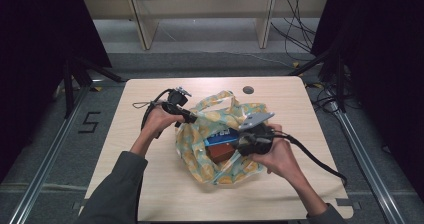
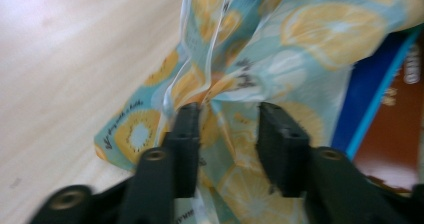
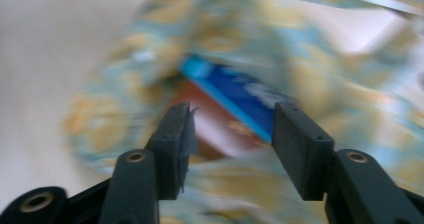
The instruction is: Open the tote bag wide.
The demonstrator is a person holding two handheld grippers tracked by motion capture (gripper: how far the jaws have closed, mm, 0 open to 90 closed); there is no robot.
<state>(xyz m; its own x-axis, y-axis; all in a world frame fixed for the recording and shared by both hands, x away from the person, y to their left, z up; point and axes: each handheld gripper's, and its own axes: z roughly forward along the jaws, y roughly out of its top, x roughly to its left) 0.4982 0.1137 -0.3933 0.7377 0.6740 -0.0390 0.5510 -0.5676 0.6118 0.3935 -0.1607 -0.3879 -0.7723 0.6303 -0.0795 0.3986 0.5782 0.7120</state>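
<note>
Lemon-print bag (image 1: 220, 144) lies mid-table (image 1: 150, 184), a blue box (image 1: 222, 134) and brown box (image 1: 221, 153) showing inside, with the left gripper (image 1: 196, 118) and right gripper (image 1: 240, 146) at its rim, both claws apart, gripping nothing.

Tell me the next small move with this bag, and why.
Probably close the left tool on the bag rim. Its jaws stand open with fabric lying between them, and the blue box and brown box sit inside the open mouth.

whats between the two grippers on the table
The lemon-print bag, open, with a blue box and a brown box inside, lies between them in the high view.
</note>
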